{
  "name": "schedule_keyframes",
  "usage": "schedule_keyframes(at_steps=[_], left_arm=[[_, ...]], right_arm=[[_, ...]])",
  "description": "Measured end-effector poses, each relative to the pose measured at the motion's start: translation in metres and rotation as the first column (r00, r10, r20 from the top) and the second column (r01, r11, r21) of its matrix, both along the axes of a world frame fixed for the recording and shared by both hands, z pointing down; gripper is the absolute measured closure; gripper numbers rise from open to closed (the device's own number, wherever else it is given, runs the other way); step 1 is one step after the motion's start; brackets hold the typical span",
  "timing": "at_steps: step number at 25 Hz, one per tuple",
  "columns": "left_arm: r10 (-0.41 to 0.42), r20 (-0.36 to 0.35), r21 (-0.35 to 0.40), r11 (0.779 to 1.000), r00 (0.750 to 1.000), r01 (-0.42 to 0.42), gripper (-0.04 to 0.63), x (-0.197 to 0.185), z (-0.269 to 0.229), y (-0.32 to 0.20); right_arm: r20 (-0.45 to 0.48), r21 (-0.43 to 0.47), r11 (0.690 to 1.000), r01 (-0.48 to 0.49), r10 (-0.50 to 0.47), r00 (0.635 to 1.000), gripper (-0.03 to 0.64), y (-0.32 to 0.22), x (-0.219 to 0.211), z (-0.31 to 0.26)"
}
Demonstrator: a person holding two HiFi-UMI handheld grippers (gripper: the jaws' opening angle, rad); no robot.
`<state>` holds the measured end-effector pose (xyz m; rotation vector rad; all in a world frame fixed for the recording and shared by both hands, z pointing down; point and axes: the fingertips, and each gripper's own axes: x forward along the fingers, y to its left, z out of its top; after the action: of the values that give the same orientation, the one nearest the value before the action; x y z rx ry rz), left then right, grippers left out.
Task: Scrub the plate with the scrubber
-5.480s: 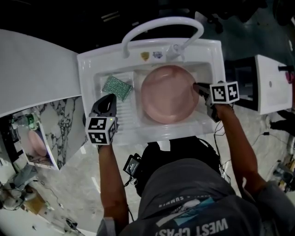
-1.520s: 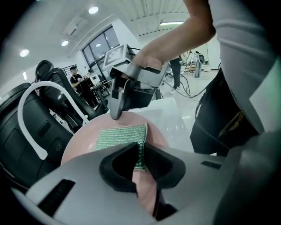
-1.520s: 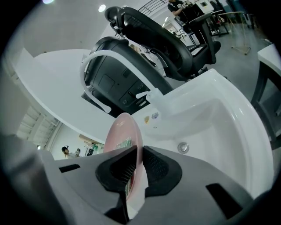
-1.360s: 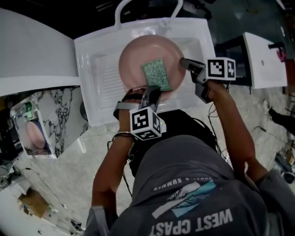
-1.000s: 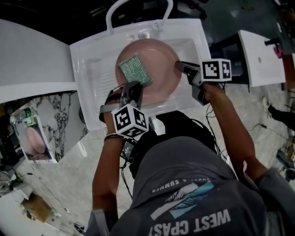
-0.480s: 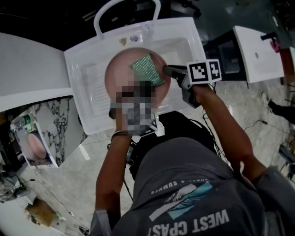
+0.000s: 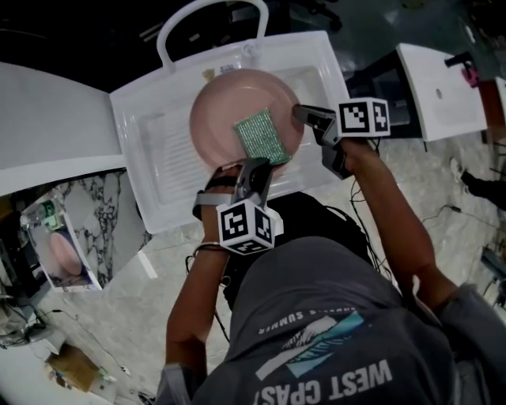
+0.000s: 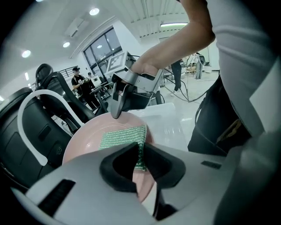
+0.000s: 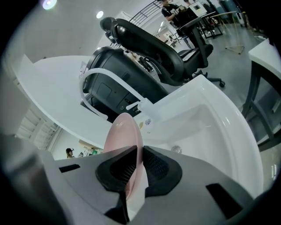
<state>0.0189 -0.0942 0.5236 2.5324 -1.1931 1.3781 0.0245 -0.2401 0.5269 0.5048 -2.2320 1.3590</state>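
A pink plate point(image 7: 229, 111) stands tilted in the white sink point(image 7: 150, 142). My right gripper point(image 7: 302, 113) is shut on the plate's right rim, and the right gripper view shows the plate point(image 9: 125, 136) edge-on between the pads. My left gripper point(image 7: 254, 168) is shut on the near edge of a green scrubber point(image 7: 261, 136), which lies flat on the plate's lower right part. In the left gripper view the scrubber point(image 8: 124, 137) spreads over the plate point(image 8: 83, 145), with the right gripper point(image 8: 117, 113) on the rim behind it.
A white loop tap point(image 7: 209, 20) arches over the sink's far edge. The sink's ribbed drain board point(image 7: 170, 146) lies left of the plate. A white counter point(image 7: 47, 126) lies to the left and a second white table point(image 7: 443, 87) to the right. A black chair point(image 9: 145, 44) stands behind the sink.
The left gripper has swept the scrubber across the plate, from upper left over to the upper right, then down to the lower right. The right gripper stayed on the rim.
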Motion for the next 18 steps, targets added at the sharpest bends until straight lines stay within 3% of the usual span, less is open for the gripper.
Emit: schedule_keyframes(at_steps=[9,18], left_arm=[[-0.081,0.0,0.102,0.991,0.997,0.081,0.554,-0.027,-0.04,0.014],[-0.177,-0.018,0.208,0.962,0.984,0.177,0.554,-0.063,-0.087,0.026]], right_arm=[[0.012,0.016,0.999,-0.032,0.032,0.999,0.561,-0.003,0.005,-0.008],[-0.027,0.03,0.998,-0.055,0.055,0.998,0.561,0.003,0.018,-0.006]])
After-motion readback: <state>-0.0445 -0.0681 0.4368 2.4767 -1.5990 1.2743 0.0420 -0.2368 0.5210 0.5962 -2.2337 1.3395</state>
